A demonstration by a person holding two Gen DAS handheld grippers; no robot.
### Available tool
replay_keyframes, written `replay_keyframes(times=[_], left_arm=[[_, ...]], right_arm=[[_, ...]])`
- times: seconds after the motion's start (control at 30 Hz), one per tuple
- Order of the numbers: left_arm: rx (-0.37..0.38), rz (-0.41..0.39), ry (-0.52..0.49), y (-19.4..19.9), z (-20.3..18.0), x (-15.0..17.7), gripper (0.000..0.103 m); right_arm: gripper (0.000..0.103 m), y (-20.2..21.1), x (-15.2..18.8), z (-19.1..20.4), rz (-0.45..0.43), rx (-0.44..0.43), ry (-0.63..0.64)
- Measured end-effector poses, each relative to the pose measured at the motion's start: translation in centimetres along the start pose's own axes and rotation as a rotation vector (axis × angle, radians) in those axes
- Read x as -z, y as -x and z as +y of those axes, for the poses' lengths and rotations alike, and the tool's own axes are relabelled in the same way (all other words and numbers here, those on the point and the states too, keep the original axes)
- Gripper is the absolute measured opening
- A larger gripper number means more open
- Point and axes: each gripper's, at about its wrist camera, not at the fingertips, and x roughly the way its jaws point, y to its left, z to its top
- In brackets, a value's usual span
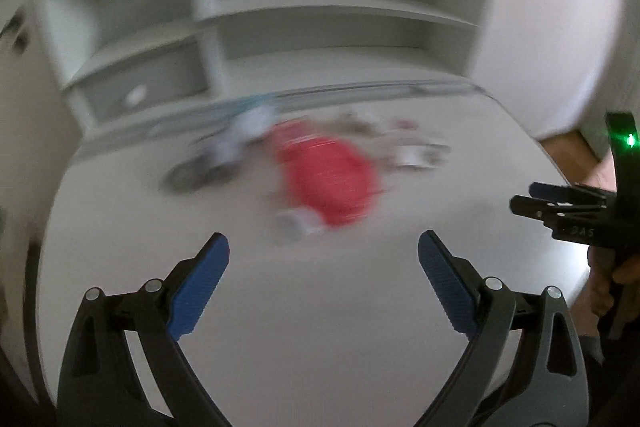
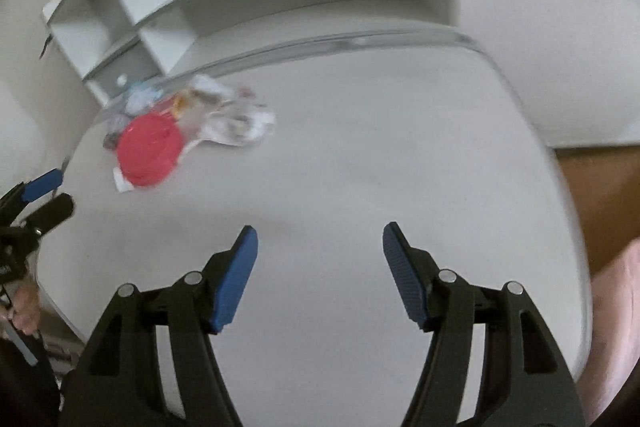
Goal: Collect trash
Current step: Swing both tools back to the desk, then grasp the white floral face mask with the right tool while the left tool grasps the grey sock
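Two open grippers hover over a white table with a small heap of trash at its far side.

The left gripper has its blue-padded jaws spread wide and holds nothing; the right gripper is likewise spread and bare. The trash, crumpled white paper and wrappers, lies near the far left part of the table, touching a round red container that sits on its near side. In the left wrist view the pile is blurred, so single pieces cannot be told apart. Behind the table stands a white shelf unit. Each gripper appears at the edge of the other's view, well apart from the pile.
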Motion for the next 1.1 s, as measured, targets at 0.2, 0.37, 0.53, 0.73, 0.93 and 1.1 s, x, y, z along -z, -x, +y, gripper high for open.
replay_keyframes(times=[0.2,0.37,0.53,0.73,0.93,1.1], left_arm=[[-0.048,0.013,0.167,1.0,8.6,1.1,0.093],[-0.054,0.016,0.186,0.2,11.2,1.3,0.093],[-0.055,0.019,0.170,-1.4,12.4,0.1,0.093],[-0.041,0.011,0.086,-4.7,11.7,-3.0,0.092],[-0.036,0.043,0.006,-9.1,10.4,-5.1,0.092],[-0.058,0.066,0.001,-10.8,10.8,-5.5,0.091]], right_arm=[[0.063,-3.6,-3.8,3.5,0.026,-0.027,0.078],[0.063,-6.8,-6.8,5.1,0.047,-0.014,0.114],[0.055,-8.4,-8.0,5.8,0.058,0.011,0.148],[0.026,-7.4,-7.7,5.6,0.042,0.020,0.180],[0.025,-5.1,-7.2,4.6,0.014,-0.020,0.149],[0.025,-3.7,-6.6,4.1,0.010,-0.024,0.138]])
